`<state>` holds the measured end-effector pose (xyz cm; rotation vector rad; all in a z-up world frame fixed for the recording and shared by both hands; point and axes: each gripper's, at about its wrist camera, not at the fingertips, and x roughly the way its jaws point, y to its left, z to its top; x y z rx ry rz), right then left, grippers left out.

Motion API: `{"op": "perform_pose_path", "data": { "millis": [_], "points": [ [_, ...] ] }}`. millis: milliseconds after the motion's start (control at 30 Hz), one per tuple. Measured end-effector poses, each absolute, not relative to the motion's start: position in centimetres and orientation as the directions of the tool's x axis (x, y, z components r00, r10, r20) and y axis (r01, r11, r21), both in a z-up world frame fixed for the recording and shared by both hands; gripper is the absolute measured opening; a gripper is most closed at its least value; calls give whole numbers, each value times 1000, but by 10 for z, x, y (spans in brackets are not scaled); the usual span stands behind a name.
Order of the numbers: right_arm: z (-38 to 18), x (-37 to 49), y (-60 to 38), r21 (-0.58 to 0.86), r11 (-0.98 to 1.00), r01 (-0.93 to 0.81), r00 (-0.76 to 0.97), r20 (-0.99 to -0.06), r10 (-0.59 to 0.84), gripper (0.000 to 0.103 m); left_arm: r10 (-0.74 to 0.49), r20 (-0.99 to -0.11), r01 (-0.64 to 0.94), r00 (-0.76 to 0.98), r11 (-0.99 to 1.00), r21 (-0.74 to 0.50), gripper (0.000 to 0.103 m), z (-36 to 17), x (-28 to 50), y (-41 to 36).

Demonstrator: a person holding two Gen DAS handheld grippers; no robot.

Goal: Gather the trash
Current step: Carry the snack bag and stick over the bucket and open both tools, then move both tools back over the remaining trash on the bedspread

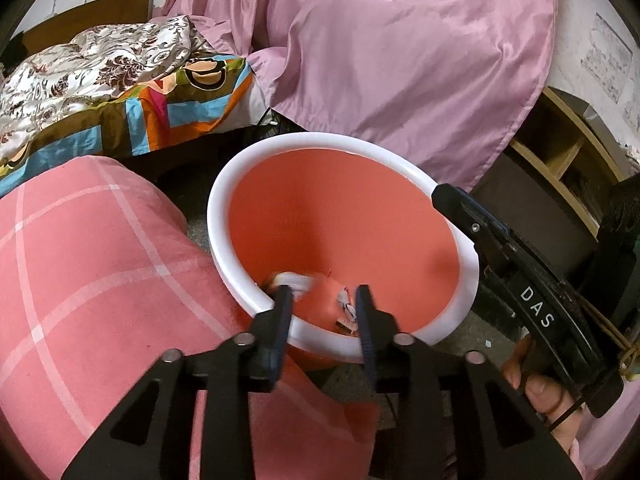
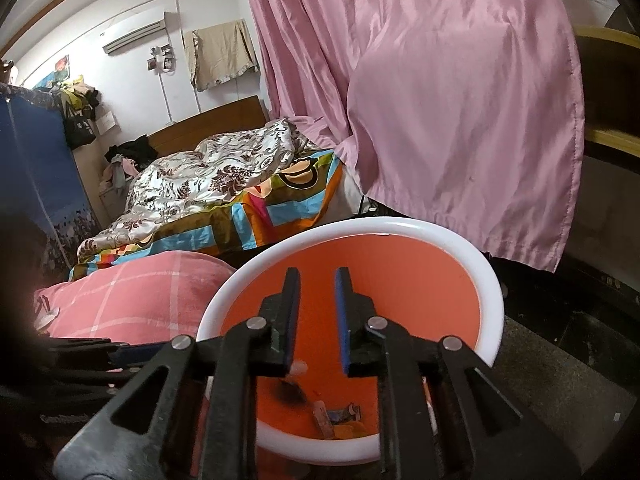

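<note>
beside pink bedding [image 1: 80, 264], orange white-rimmed bin [image 1: 400, 168] holds scraps [image 2: 340, 420]; both hand-held grippers apart.

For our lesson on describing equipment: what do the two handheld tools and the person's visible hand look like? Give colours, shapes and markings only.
Both tools are black, with angular linkage arms joined by round silver pins. The left tool and right tool carry flat fingers faced with blue pads. Seen from the left wrist camera, the right tool's body bears white letters "DAS". Only the fingers of the hand show, no sleeve.

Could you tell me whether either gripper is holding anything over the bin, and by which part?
Nothing is held: the left gripper and right gripper stand open over the bin.
</note>
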<state>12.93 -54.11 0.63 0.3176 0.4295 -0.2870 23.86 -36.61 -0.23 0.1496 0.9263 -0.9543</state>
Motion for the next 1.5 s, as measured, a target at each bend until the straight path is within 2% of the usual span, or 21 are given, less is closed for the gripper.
{"op": "perform_pose_path", "data": {
  "millis": [167,267,333,400,433,467,500,567,600,633,933,1167,1367,1500],
  "points": [
    [13,126,-539,235,911,338,882,-418,-219,61,-655,-692,720,302,633,-285,30,9,240,-349],
    [20,124,-533,235,916,326,896,-385,-220,75,-666,-641,688,383,668,-283,31,22,239,-327],
    [26,124,-527,235,922,309,909,-357,-214,86,-662,-599,658,451,700,-278,34,33,240,-308],
    [34,124,-520,236,929,287,923,-326,-202,90,-648,-551,623,526,734,-268,49,45,238,-287],
    [37,124,-514,234,933,274,931,-307,-196,91,-642,-528,610,556,746,-265,54,50,236,-278],
    [41,124,-507,232,939,255,941,-283,-186,91,-634,-497,594,593,761,-262,64,55,234,-267],
    [45,124,-500,231,944,237,950,-258,-176,91,-618,-474,575,627,778,-253,79,61,232,-257],
    [52,124,-487,232,950,207,964,-213,-158,92,-566,-437,523,699,822,-228,97,70,228,-237],
    [55,125,-482,233,953,192,969,-198,-147,92,-527,-404,483,748,849,-213,98,75,225,-225],
    [58,125,-474,233,957,171,975,-179,-130,96,-506,-387,463,771,862,-205,98,79,223,-217],
    [77,128,-411,253,967,-9,1000,-10,12,95,-292,-319,258,901,955,-147,99,93,208,-131],
    [86,132,-353,221,967,-124,990,98,105,96,-190,-286,163,939,980,-117,99,89,189,-72],
    [88,132,-310,159,964,-211,971,148,188,96,-114,-255,92,960,991,-95,99,85,176,-29],
    [86,139,-291,115,961,-252,961,142,235,96,-74,-238,54,968,995,-89,99,82,171,-6]
  ]
}}
